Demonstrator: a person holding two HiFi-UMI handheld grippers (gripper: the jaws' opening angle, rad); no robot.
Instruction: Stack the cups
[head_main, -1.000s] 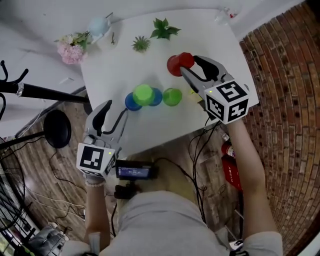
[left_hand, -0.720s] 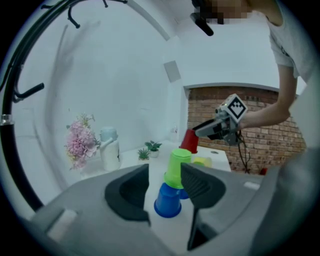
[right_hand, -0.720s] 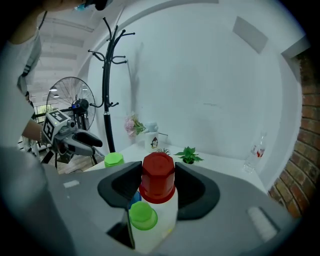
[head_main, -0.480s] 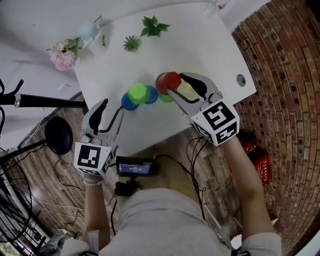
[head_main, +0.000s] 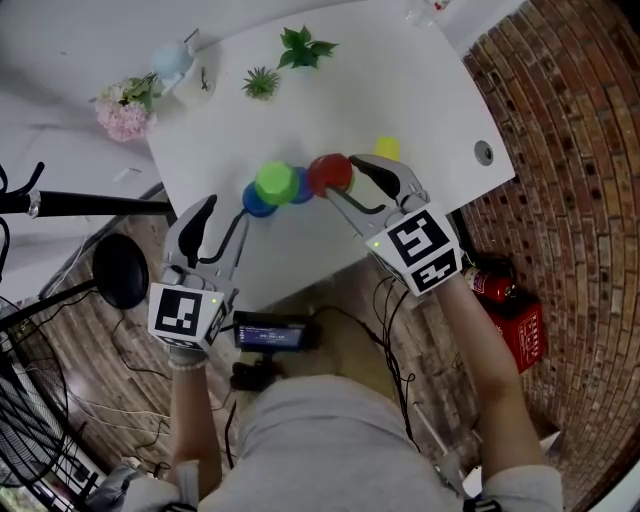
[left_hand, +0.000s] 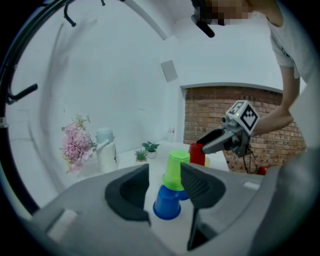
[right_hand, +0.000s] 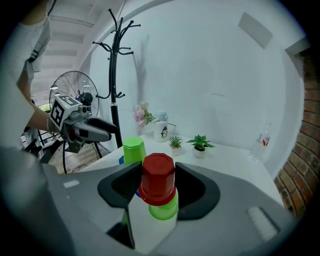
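Note:
My right gripper (head_main: 341, 178) is shut on an upturned red cup (head_main: 327, 173), which hangs just right of the cup cluster. In the right gripper view the red cup (right_hand: 158, 178) sits between the jaws, directly over an upturned green cup (right_hand: 164, 210) on the white table (head_main: 420, 100). An upturned light-green cup (head_main: 275, 183) rests on top of blue cups (head_main: 256, 203). My left gripper (head_main: 226, 213) is open and empty at the table's front edge, left of the cluster. Its own view shows the green cup (left_hand: 176, 169) and a blue cup (left_hand: 166, 202) beyond the jaws.
A yellow cup (head_main: 387, 148) stands right of the red one. Pink flowers (head_main: 125, 108), a pale jug (head_main: 168, 62) and two small plants (head_main: 262, 82) (head_main: 303, 47) line the far side. Brick floor, cables and a red extinguisher (head_main: 495, 285) lie beyond the table's right edge.
My right gripper has carried the red cup leftward and a little lower, from the table's right part to over the lone green cup beside the cluster. The left gripper has stayed put.

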